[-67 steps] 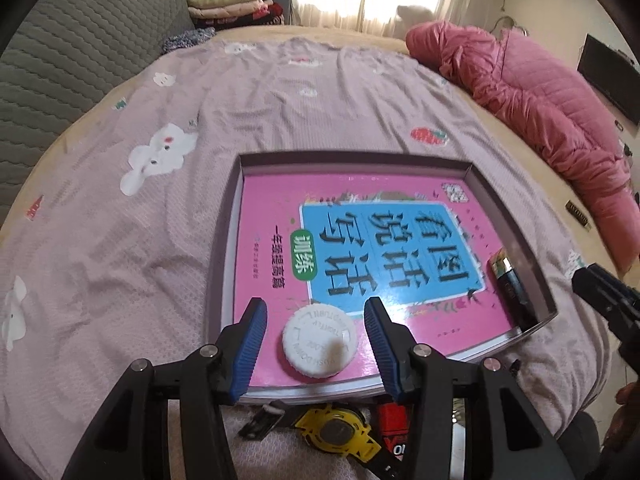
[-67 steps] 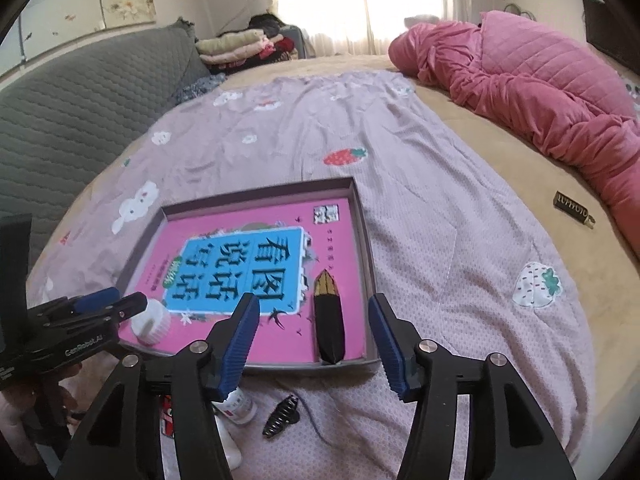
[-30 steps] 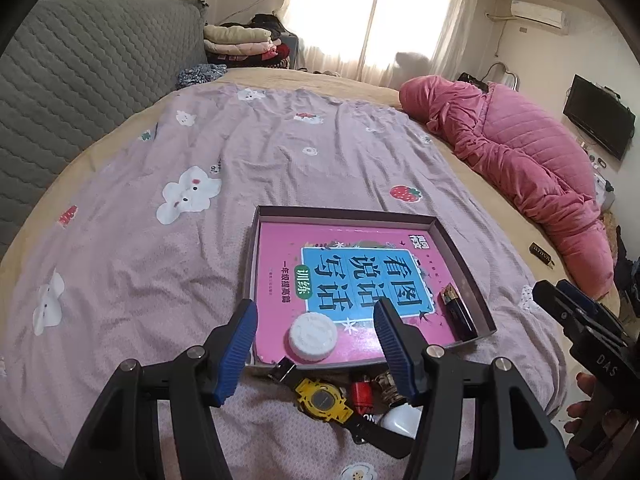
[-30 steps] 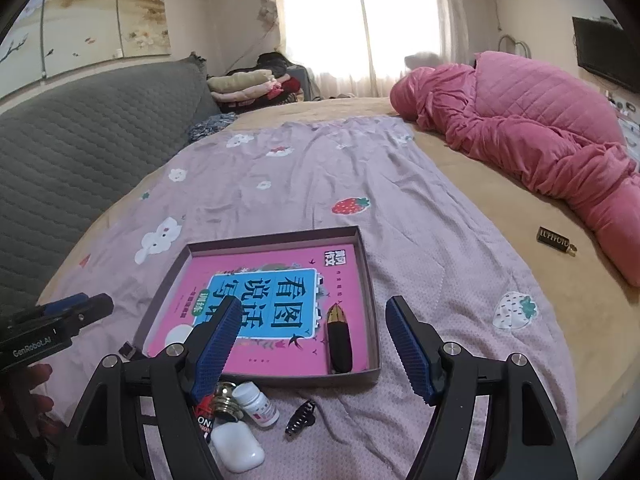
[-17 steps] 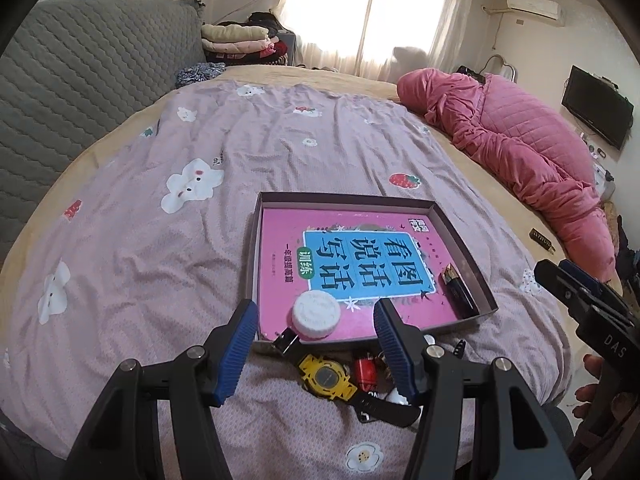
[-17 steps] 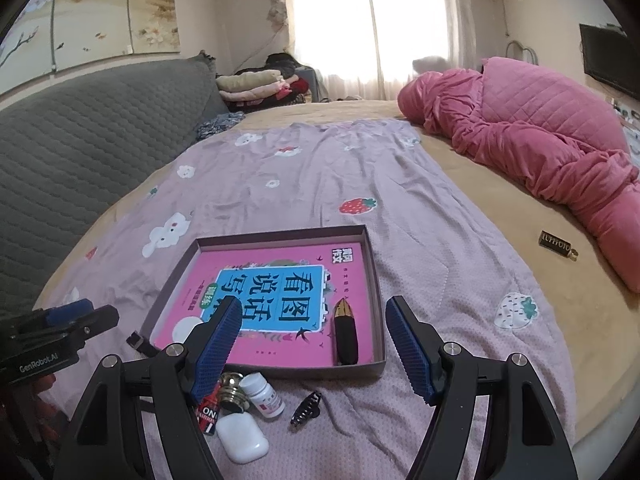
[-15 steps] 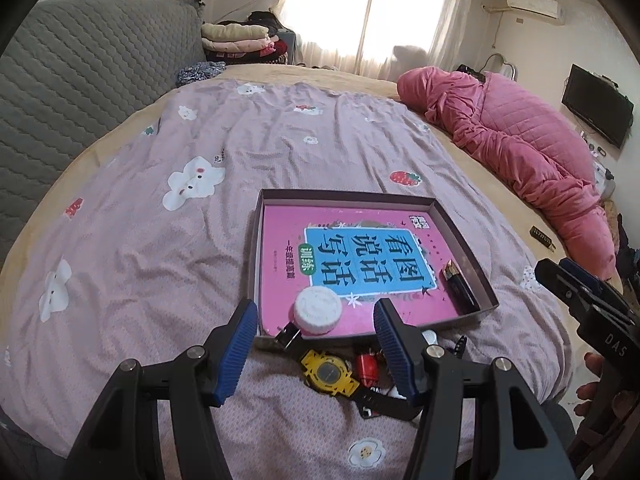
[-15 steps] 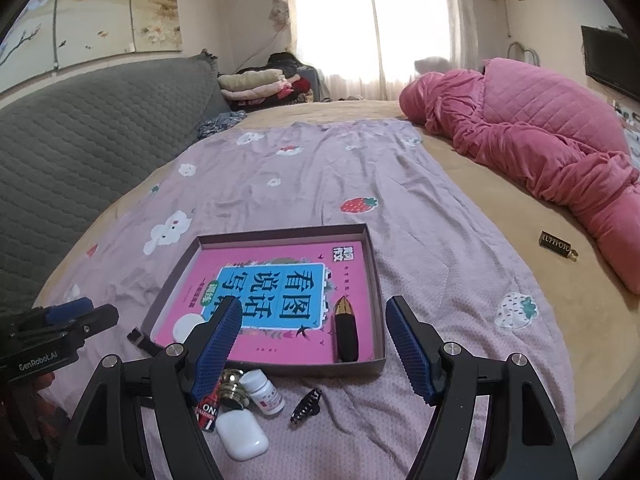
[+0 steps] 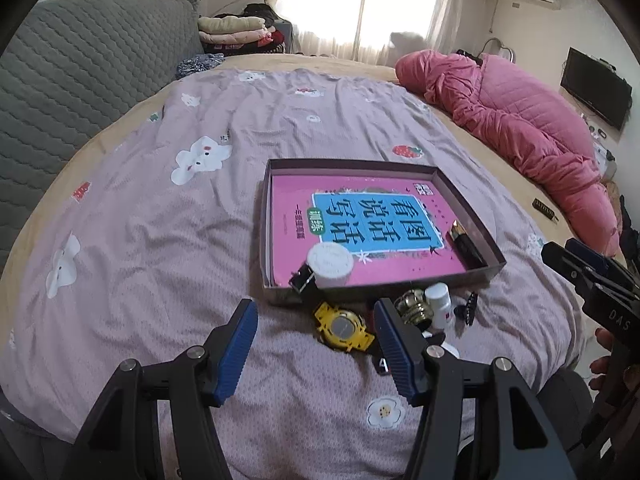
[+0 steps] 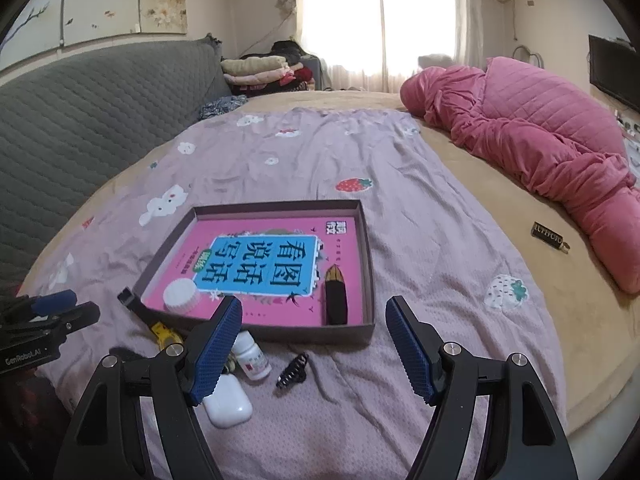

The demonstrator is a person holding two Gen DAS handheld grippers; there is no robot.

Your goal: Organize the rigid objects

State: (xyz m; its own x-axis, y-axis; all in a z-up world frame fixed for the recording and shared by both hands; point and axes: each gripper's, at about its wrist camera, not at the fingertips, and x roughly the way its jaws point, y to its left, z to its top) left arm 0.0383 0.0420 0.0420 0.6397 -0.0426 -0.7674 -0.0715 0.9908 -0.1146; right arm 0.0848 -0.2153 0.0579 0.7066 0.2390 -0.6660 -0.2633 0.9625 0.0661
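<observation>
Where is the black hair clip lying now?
In the right wrist view the black hair clip lies on the bedsheet, just outside the tray's near wall, right of the small white bottle.

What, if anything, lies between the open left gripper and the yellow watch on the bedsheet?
Nothing visible does. The left gripper is open, and only bare bedsheet separates it from the yellow watch, which lies just outside the tray.

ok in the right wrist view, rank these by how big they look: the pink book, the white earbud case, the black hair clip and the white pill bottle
1. pink book
2. white earbud case
3. white pill bottle, though the case lies nearer the camera and the right tongs' finger partly hides it, so these two are unsure
4. black hair clip
</observation>
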